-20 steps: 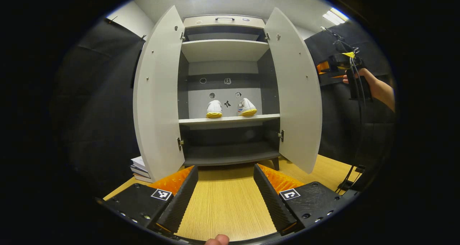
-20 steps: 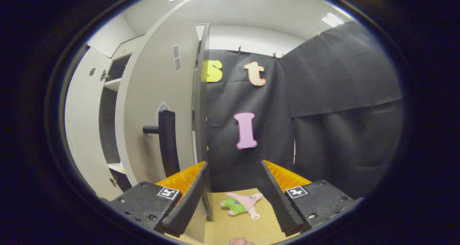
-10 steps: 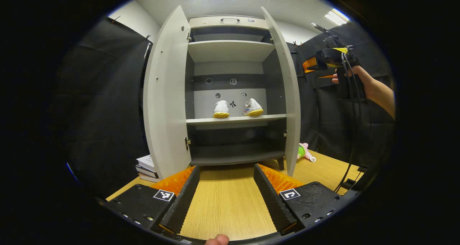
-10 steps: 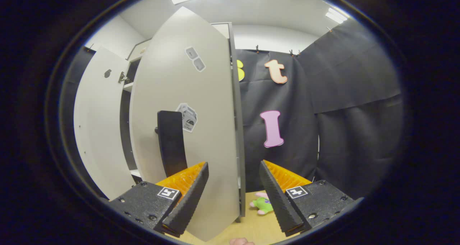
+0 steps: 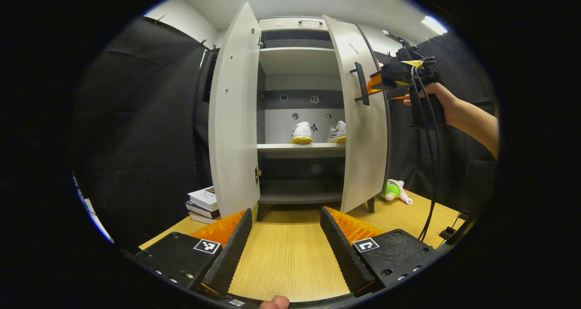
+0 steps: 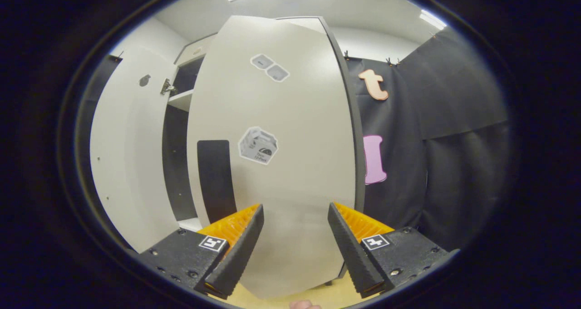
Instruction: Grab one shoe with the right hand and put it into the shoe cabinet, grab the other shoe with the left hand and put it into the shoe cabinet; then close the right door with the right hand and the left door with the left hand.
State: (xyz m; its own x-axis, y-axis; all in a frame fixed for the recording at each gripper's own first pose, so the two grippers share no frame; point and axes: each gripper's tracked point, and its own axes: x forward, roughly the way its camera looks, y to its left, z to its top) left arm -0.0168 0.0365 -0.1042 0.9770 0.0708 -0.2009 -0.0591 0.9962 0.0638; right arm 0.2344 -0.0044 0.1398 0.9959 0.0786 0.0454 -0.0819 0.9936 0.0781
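Two white shoes with yellow soles, the left shoe (image 5: 301, 133) and the right shoe (image 5: 338, 132), stand side by side on the middle shelf of the grey shoe cabinet (image 5: 299, 59). Its left door (image 5: 233, 118) stands wide open. The right door (image 5: 363, 132) is swung partway shut and hides part of the right shoe. A hand holds my right gripper (image 5: 374, 84) against that door's outer face, beside the black handle (image 5: 360, 83). In the right gripper view the door face (image 6: 281, 164) is close ahead, and the right gripper (image 6: 294, 236) is open. My left gripper (image 5: 285, 236) hangs open over the table, holding nothing.
A stack of books (image 5: 204, 204) lies left of the cabinet on the wooden table (image 5: 286, 259). A pink and green plush toy (image 5: 394, 190) lies to the right of the cabinet. A black cable (image 5: 431, 173) hangs from the right gripper.
The right door has swung from wide open toward shut, with the right gripper following against its outer face. The left gripper's view has drifted left; both shoes stay put.
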